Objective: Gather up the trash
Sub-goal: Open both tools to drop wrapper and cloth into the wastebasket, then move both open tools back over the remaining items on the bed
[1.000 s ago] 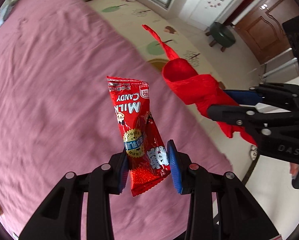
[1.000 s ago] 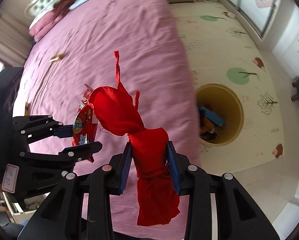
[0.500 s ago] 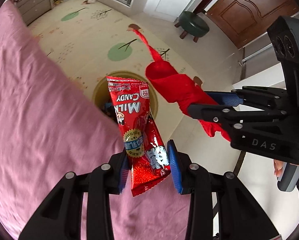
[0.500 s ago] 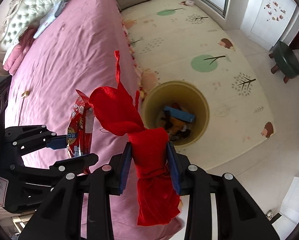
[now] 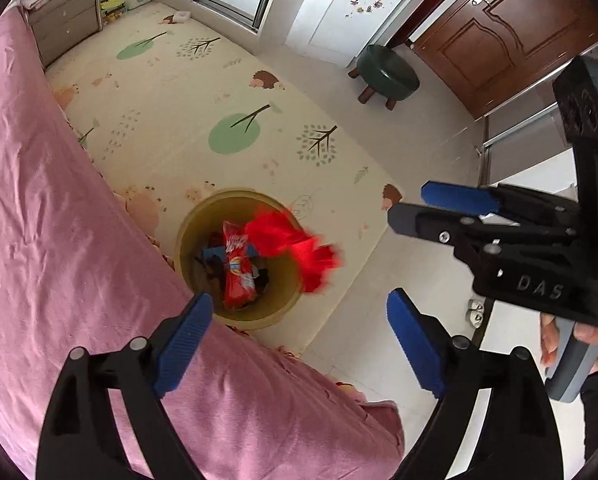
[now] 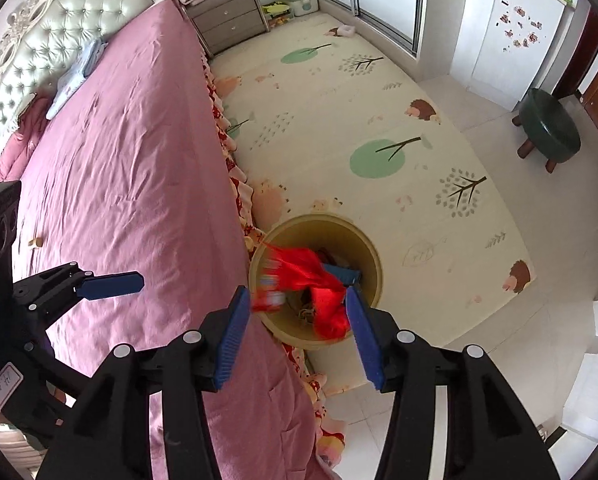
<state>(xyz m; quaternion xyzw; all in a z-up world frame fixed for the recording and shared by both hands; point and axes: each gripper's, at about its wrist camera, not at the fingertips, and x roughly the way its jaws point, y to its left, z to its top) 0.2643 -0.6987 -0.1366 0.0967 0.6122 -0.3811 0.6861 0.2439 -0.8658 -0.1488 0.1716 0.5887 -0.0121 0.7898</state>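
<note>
Both grippers are held high above the bed edge, tilted down toward the floor. Bed (image 6: 131,184): pink sheet, soft and wrinkled, with a tufted headboard at its far end. Mat (image 5: 203,92): cream, smooth, printed with green trees and hedgehogs. Bin (image 5: 187,240): round, yellow plastic, standing on the mat just beside the bed, other litter inside. Left gripper (image 5: 295,344): black frame, ribbed blue pads, fingers spread wide with nothing between them, sitting above the bed edge and the bin. Right gripper (image 6: 295,336): same build, fingers likewise spread apart and holding nothing, directly over the bin; in the left view it reaches in from the right, gripped by a hand (image 5: 595,340). Red bag (image 5: 295,244): thin crumpled plastic, motion-blurred, loose in the air over the bin's rim on its right side. Candy wrapper (image 5: 239,268): glossy red, flat and oblong, inside the bin's mouth, blurred, touching neither gripper.
</note>
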